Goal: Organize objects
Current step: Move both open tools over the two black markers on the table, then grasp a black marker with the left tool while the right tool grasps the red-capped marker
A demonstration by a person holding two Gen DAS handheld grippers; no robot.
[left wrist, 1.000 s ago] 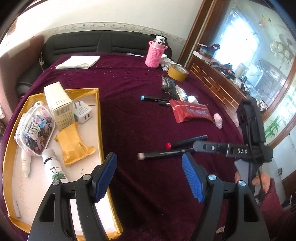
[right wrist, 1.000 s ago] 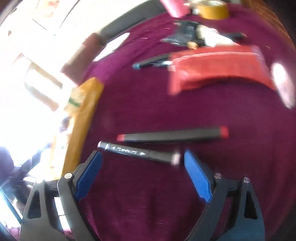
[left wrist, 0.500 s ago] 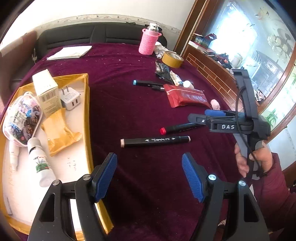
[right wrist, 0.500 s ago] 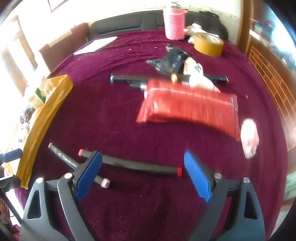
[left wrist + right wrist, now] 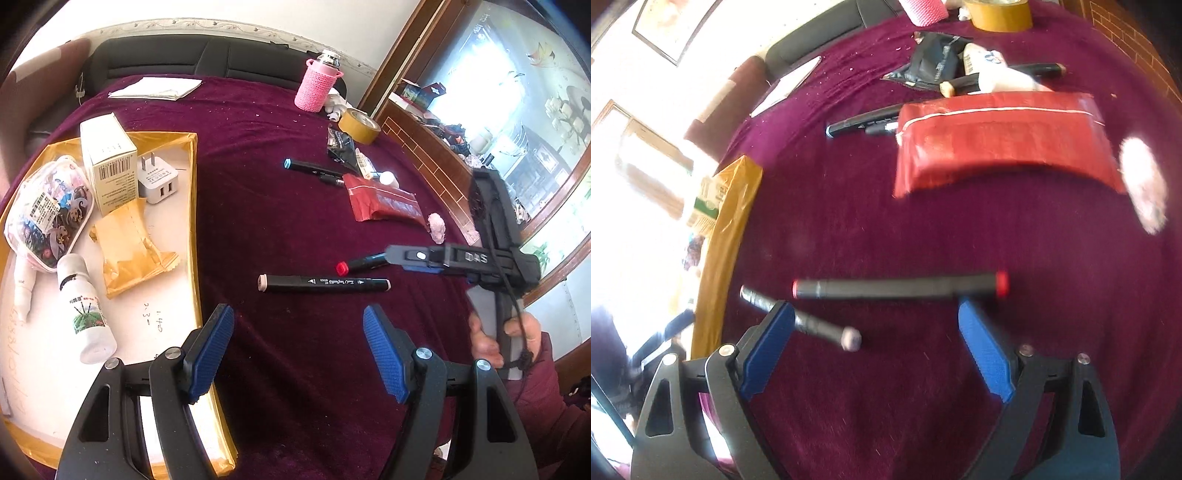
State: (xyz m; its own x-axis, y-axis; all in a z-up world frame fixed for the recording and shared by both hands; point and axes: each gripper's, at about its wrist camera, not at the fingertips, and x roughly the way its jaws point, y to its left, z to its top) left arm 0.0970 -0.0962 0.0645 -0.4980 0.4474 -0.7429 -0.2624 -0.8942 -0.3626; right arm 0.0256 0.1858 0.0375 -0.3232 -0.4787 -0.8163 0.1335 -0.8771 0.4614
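red-capped marker [image 5: 899, 288] | lies loose on the maroon desk [image 5: 923, 387], lower centre of the right view, just past the right hand-held gripper [image 5: 877, 349] | jaws apart, empty, likely lining up a grab | left hand-held gripper [image 5: 297, 354] apart, empty | gold tray [image 5: 192, 206] at left probably the destination
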